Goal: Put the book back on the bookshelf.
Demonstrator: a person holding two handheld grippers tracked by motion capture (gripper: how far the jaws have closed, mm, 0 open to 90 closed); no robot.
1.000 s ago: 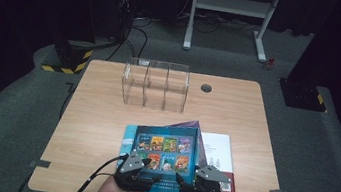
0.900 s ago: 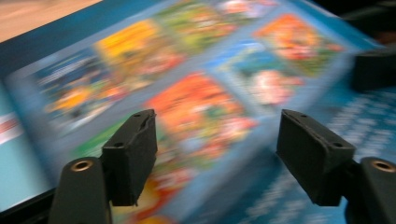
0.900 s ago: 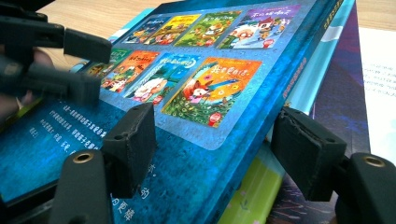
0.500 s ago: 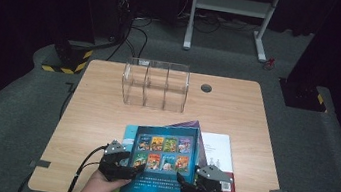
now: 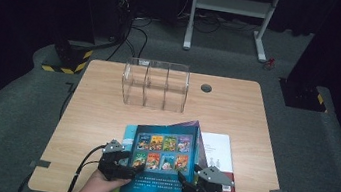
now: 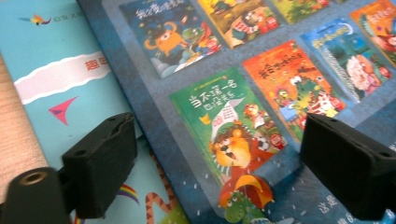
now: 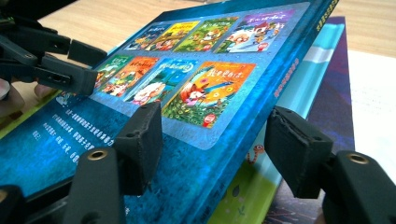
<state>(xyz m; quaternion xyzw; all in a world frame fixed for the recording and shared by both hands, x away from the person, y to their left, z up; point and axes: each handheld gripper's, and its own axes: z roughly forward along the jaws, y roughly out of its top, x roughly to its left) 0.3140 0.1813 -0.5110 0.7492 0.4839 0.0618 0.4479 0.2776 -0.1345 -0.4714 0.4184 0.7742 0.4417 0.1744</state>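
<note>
Clear plastic organizer (image 5: 155, 85) with three compartments stands at the far middle of the wooden table (image 5: 100, 111), all compartments empty as far as can be seen. Small round grommet hole (image 5: 206, 88) just right of it. Near right: a white book with a red strip (image 5: 217, 154) lies flat, partly under the stack. Under the top book lies a light teal book (image 6: 51, 60) with a white banner, flat on the table, its edge poking out on the left. Nothing lies between the stack and the organizer.

Dark blue picture book (image 5: 162, 168) sits at the near middle, back cover up: grid of small colourful cover thumbnails, barcode and QR code at the near edge. In the right gripper view its right edge is tilted up off the teal book below.

Left gripper (image 5: 124, 163) at the book's left edge, jaws just been opening, now released; pads spread over the cover, not pinching. Right gripper (image 5: 197, 178) at the book's right edge, jaws just been closing, book edge between them; pads not yet pressing, as far as the view shows.
</note>
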